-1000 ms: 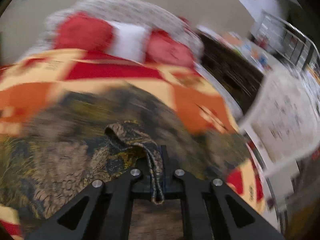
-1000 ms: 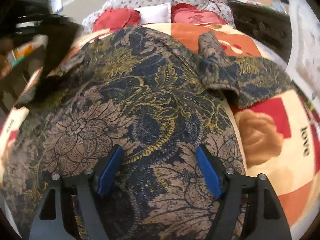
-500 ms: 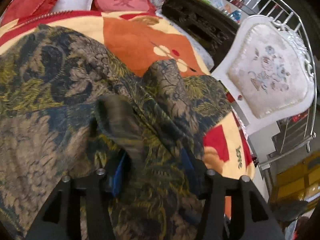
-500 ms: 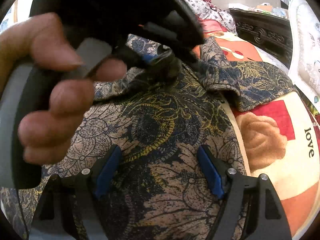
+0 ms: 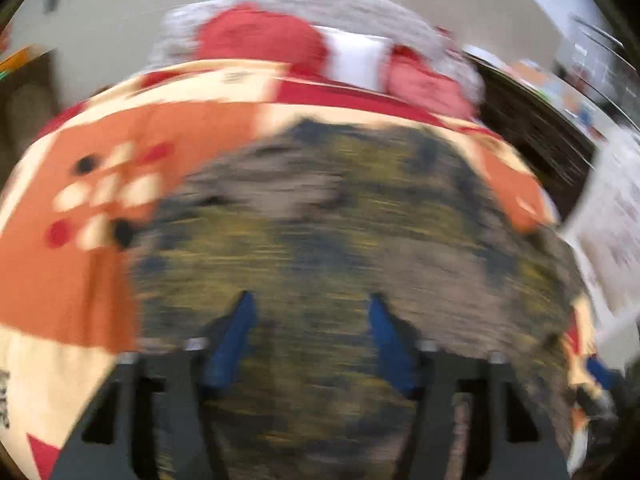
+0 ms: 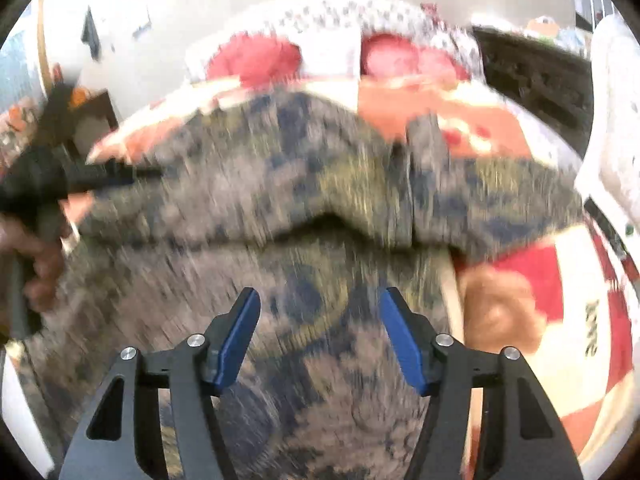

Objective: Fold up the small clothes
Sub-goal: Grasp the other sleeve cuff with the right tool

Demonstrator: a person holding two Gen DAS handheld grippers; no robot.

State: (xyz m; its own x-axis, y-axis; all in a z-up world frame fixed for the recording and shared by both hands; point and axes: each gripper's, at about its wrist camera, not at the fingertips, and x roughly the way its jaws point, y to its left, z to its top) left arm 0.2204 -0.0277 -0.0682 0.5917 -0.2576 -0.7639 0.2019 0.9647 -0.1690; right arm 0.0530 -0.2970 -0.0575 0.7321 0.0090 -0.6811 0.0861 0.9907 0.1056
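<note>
A dark blue, tan and gold floral garment (image 5: 340, 240) lies spread on a bed with an orange, red and cream blanket (image 5: 80, 240). Both views are motion-blurred. My left gripper (image 5: 312, 332) is open and empty, blue pads apart, just above the cloth. My right gripper (image 6: 320, 328) is open and empty over the near part of the garment (image 6: 280, 200), which has a folded edge across its middle and a flap lying to the right. The left gripper's black body, held by a hand, shows at the left edge of the right wrist view (image 6: 48, 184).
Red and white pillows (image 5: 352, 56) lie at the head of the bed. A dark carved cabinet (image 6: 536, 80) and a white upholstered chair (image 6: 616, 120) stand to the right of the bed. A wall is behind.
My left gripper let go of the garment fold, opened, and swung back left off the middle of the cloth. The right gripper stayed open and pulled back a little.
</note>
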